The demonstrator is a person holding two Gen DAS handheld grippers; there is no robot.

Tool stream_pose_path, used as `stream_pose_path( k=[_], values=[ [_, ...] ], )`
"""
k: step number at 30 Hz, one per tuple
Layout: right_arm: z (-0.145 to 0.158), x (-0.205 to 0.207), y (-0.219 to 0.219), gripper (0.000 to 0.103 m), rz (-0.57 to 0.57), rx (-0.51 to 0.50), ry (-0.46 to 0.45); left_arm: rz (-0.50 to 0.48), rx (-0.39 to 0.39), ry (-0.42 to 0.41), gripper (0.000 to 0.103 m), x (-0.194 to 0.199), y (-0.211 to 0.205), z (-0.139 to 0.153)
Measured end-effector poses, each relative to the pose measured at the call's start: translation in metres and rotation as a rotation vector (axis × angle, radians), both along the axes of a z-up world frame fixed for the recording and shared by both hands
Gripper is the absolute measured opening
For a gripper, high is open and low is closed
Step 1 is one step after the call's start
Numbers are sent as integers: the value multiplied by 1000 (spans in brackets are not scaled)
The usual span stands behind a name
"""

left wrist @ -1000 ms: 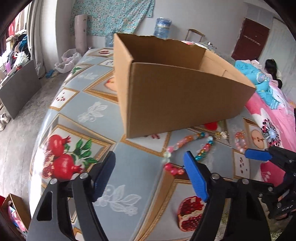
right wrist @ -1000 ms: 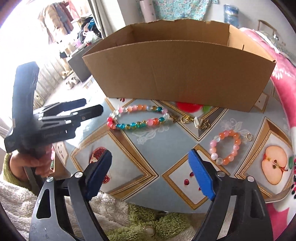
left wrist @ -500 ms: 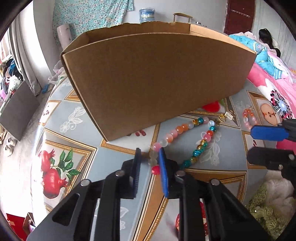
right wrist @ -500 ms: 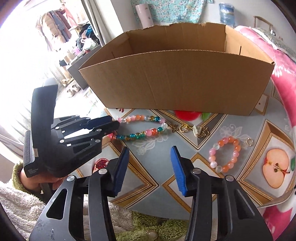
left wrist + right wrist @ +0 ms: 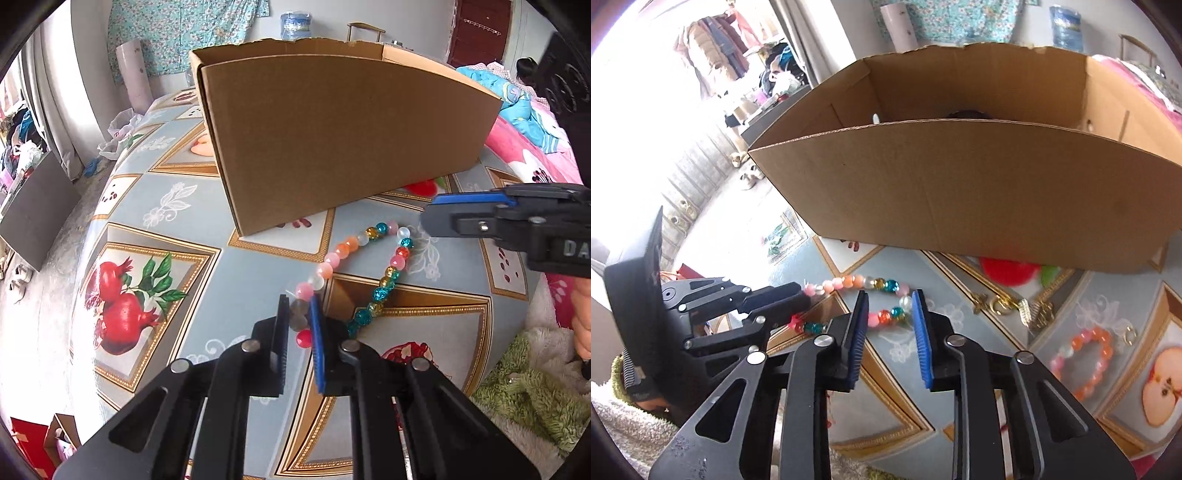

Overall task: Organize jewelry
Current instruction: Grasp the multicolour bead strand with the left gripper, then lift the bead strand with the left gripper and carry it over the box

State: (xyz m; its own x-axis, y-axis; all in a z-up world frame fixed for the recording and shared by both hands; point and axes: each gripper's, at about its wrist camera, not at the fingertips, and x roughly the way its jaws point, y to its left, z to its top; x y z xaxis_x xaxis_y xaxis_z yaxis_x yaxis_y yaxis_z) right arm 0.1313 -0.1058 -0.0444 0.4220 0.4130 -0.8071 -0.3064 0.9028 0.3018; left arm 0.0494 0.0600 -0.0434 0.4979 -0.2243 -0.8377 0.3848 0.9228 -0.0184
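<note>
**Two-gripper pickup of a beaded strand: slip and snag risks**

Left wrist view: our left gripper [image 5: 300, 325] has its jaws narrowed on one end of the bead necklace [image 5: 369, 258], which lies on the tablecloth [image 5: 166, 206] before the cardboard box [image 5: 332, 129]. We judge that a round bead may squirt out.

Right wrist view: our right gripper [image 5: 890, 325] stands part-open astride the far loop; an uneven lift could drag the gold clasp [image 5: 1001, 304] or the nearby bracelet [image 5: 1086, 362].
</note>
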Motion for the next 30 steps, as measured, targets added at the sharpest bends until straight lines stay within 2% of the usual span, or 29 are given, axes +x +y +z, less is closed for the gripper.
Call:
stream_pose_path(
  k=[8,16,18,21,26,30],
  values=[
    [-14,13,17,11,37,-50,47,0,0,0,11,3,-1,0],
    [-19,21,36,9,73,-93,68,-19,-9,3,11,10,0,0],
    [-22,22,40,4,77,-102,81,-24,-4,-7,11,10,-1,-1],
    [-20,22,43,0,69,-113,67,-37,5,-41,11,10,-4,-2],
    [-19,20,42,0,54,-105,54,-41,23,-84,9,10,-6,-2],
    [-7,12,33,0,44,-102,5,-44,22,-107,9,5,-6,5]
  ],
)
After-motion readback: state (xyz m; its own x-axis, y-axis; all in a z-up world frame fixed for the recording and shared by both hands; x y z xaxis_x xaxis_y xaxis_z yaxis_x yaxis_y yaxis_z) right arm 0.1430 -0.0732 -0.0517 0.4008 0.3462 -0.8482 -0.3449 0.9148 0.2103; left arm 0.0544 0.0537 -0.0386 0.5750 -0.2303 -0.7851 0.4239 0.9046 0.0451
